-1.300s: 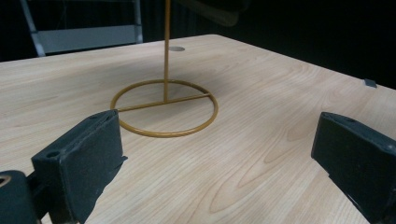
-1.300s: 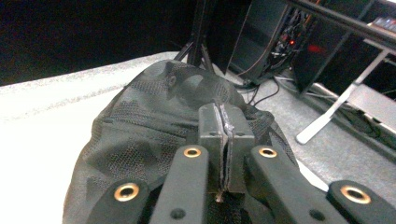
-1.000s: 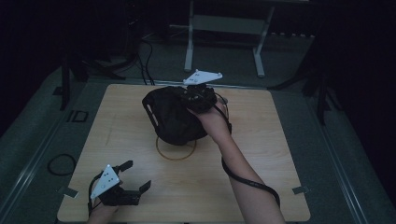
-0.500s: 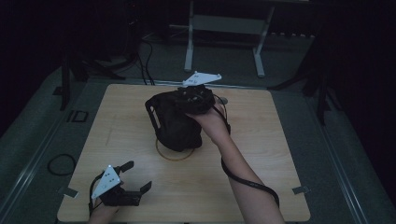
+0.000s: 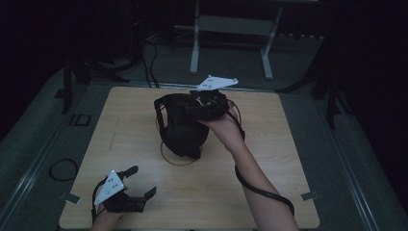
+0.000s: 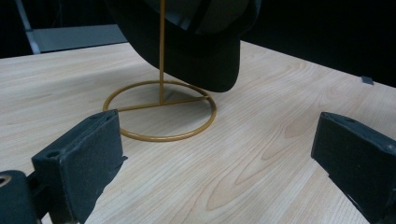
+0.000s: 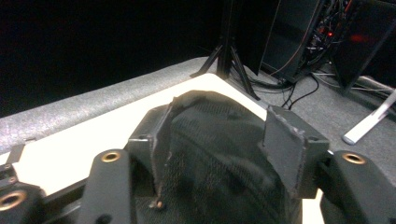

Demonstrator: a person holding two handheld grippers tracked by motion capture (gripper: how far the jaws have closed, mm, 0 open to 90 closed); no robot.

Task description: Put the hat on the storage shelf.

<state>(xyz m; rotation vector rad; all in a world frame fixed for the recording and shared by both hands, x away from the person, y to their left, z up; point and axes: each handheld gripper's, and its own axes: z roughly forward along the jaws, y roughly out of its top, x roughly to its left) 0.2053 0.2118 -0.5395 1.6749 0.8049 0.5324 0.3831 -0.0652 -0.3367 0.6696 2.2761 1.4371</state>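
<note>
Dim room, wooden table [image 5: 240, 192]. High view: black cap [image 5: 183, 127] on gold stand [image 5: 166, 156] under my right gripper [image 5: 204, 103].

Left gripper view: my left gripper [image 6: 219, 158] idle, open, stand base ahead.

Right gripper view: jaws just opening, cap crown between, pads off it; I should lift straight clear without snagging mesh.

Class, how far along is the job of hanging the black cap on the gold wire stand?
Done: the black mesh-backed cap hangs on the gold wire stand. In hand: the right gripper straddles its crown, jaws just opening. Left: pull that gripper clear. The left gripper rests open near the table's front edge.
</note>
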